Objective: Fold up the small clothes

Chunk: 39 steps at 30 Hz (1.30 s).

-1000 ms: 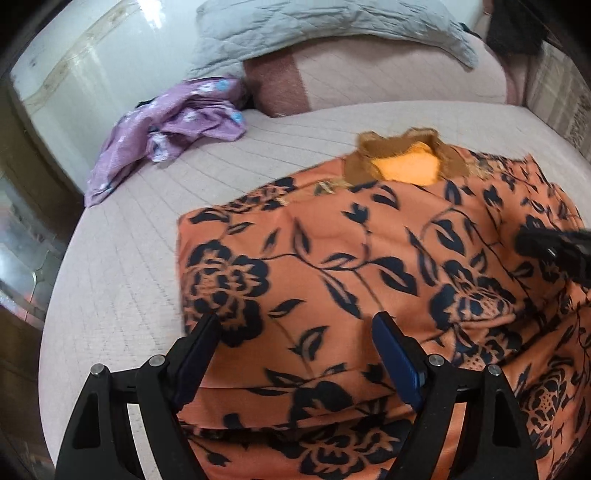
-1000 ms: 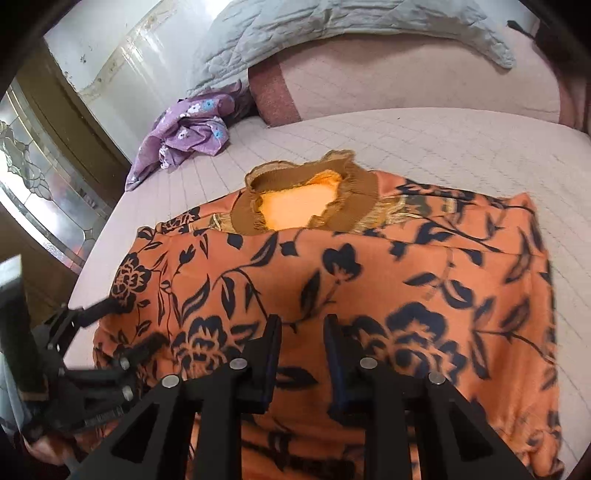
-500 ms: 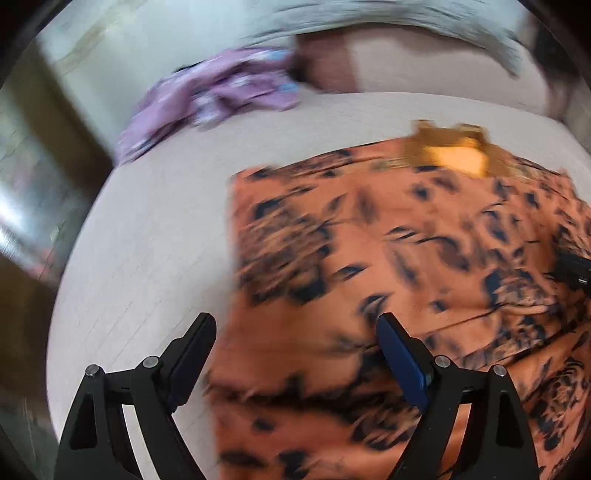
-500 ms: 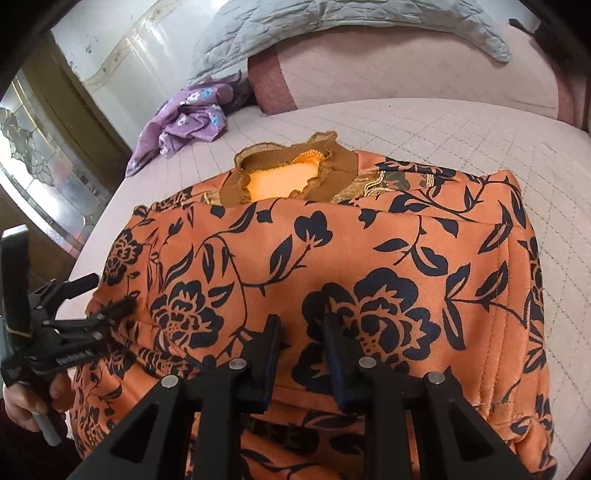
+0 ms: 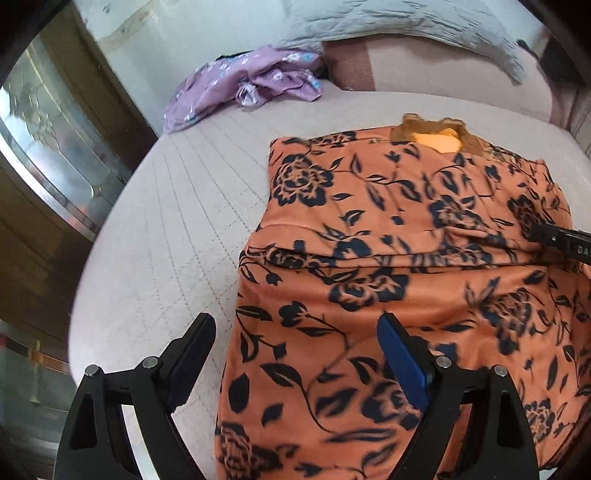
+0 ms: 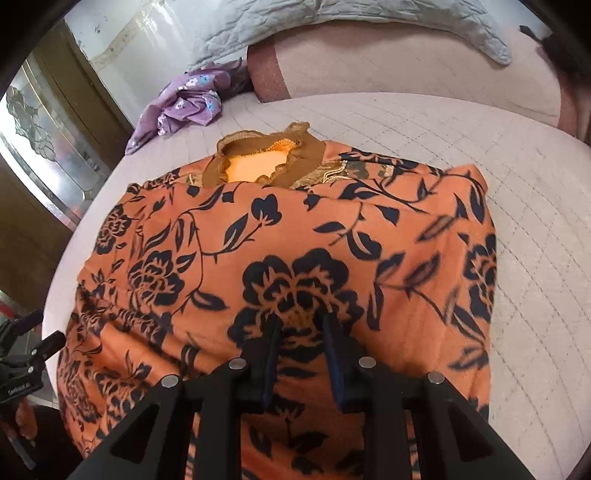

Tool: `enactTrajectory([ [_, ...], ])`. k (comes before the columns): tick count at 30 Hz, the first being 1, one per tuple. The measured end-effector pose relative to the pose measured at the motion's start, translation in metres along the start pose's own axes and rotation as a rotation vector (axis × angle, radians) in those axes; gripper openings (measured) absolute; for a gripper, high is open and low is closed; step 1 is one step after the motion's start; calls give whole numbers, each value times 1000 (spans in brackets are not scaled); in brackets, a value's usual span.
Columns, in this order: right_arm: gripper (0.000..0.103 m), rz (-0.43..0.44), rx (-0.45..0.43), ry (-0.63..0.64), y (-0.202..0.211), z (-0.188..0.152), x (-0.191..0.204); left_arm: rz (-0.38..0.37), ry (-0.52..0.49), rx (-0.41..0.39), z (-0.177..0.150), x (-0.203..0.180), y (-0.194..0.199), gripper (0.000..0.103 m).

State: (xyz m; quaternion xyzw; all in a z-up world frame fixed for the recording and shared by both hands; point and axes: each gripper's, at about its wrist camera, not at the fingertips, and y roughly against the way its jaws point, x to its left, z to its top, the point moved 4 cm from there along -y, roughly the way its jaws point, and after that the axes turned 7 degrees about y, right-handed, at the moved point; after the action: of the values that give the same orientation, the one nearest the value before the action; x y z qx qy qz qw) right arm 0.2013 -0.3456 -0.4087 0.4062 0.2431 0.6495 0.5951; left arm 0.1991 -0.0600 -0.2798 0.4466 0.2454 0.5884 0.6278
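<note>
Orange floral garment [image 6: 295, 266] lies mid-bed [image 5: 166, 229], collar toward pillow end. Right gripper [image 6: 299, 325] narrowed, pinching garment fold. Left gripper [image 5: 295, 354] wide apart, empty, straddling garment's left edge. Purple cloth [image 5: 251, 81] at bed's far-left edge.

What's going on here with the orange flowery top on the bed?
A person is folding clothes using two handheld grippers. The orange floral top lies on the bed, its lower part doubled up toward the brown collar. The right gripper is pinching a fold of it. The left gripper hangs open over the top's left edge, gripping nothing. A crumpled purple garment waits near the pillows.
</note>
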Motion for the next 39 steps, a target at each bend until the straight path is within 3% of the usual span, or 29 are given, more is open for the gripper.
enactTrajectory([
  [6,27,17,13,37,6,11,11,-18,55,68,22,-17,-11,90],
  [13,27,62,16,43,-8,18,16,84,78,100,61,-25,-54,90],
  [20,27,119,72,-34,-13,19,-2,118,148,183,76,-18,-113,92],
  [22,27,106,76,-58,-10,20,-11,117,171,134,79,-15,-115,94],
  [26,27,122,50,-133,0,23,-27,122,178,150,81,-12,-115,95],
  [31,29,151,56,-88,1,22,-12,108,206,110,82,-17,-92,94],
  [33,27,109,117,-76,-11,15,-13,101,175,146,77,-25,-92,94],
  [35,27,125,102,-87,-12,14,-16,170,118,209,67,-28,-103,95],
  [39,27,90,86,-114,1,16,-29,177,119,185,64,-27,-93,95],
])
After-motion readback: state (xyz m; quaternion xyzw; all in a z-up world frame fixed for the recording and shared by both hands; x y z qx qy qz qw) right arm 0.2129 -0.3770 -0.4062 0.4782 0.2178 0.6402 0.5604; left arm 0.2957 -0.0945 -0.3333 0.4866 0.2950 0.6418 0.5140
